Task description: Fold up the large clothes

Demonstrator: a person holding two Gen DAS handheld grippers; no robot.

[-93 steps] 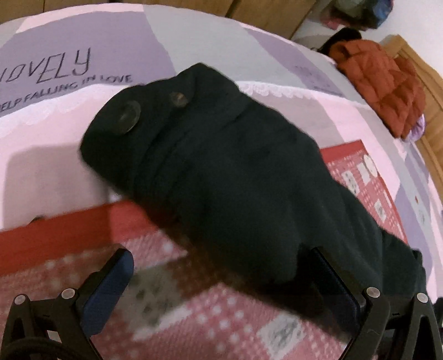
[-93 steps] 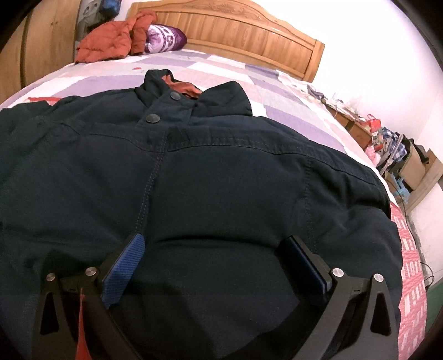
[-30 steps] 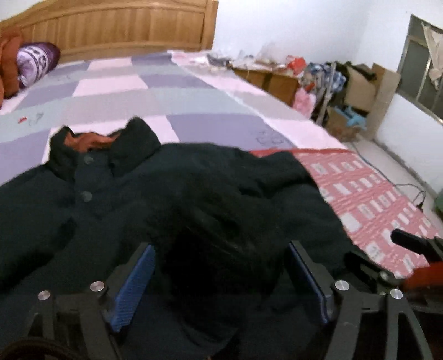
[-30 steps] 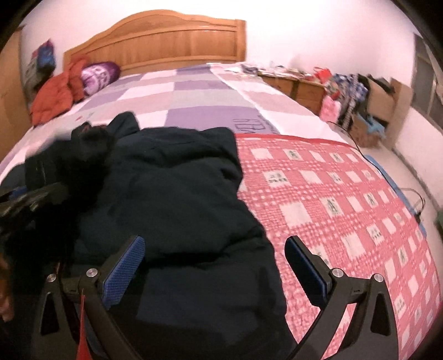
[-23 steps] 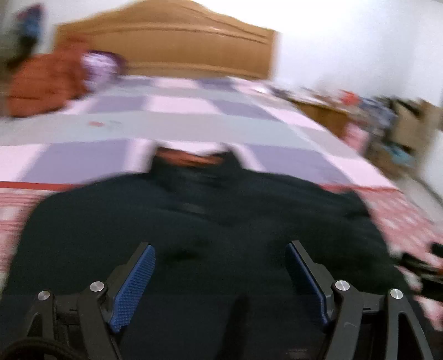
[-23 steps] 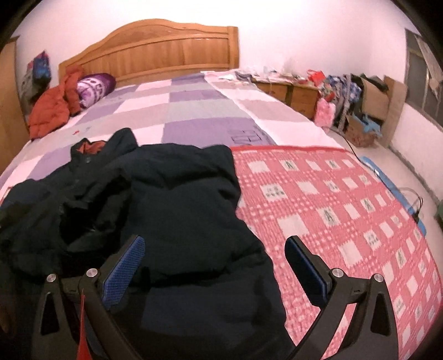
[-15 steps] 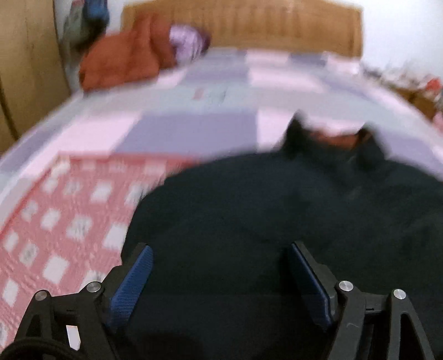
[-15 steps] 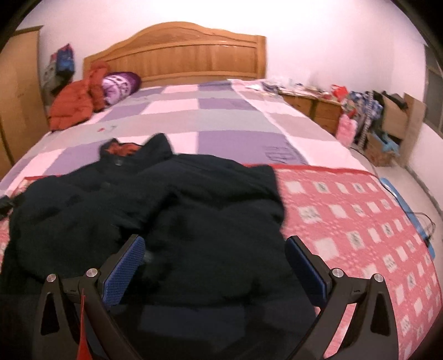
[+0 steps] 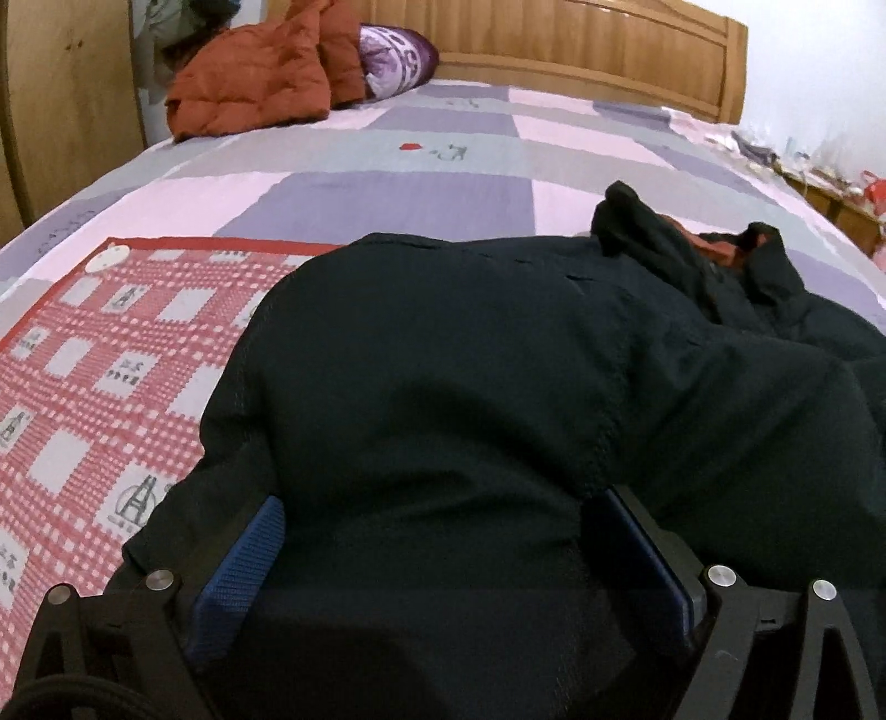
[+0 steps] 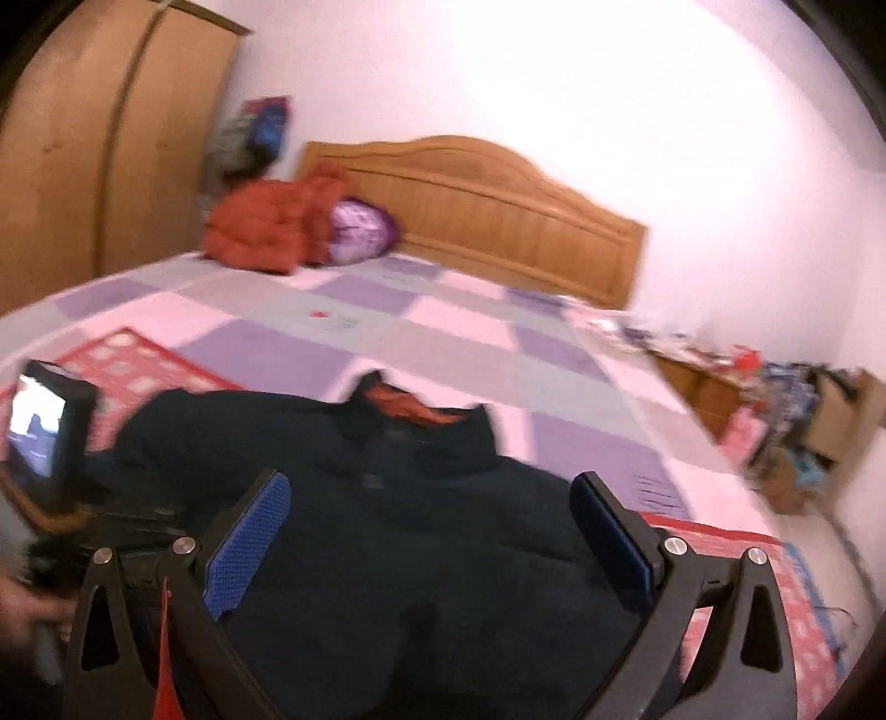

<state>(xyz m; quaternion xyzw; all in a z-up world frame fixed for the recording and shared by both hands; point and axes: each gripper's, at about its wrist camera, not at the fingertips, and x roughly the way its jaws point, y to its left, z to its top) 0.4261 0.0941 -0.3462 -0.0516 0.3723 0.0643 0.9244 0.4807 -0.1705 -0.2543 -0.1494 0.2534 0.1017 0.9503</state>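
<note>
Currently the dark jacket (image 9: 470, 387) lies on the bed (image 9: 387, 166), partly over the red checked mat (image 9: 111, 343), collar (image 9: 692, 249) toward the headboard (image 9: 554, 50). The left hand-held gripper (image 9: 443, 554) has just been opening; its jaws stand wide with bulging jacket cloth between them, and whether the pads press cannot be told. The right hand-held gripper (image 10: 432, 543) is wide open above the jacket, holding nothing. Risk: padded cloth may spring back and undo a fold; a shallow pinch may slip, or catch only the top layer
</note>
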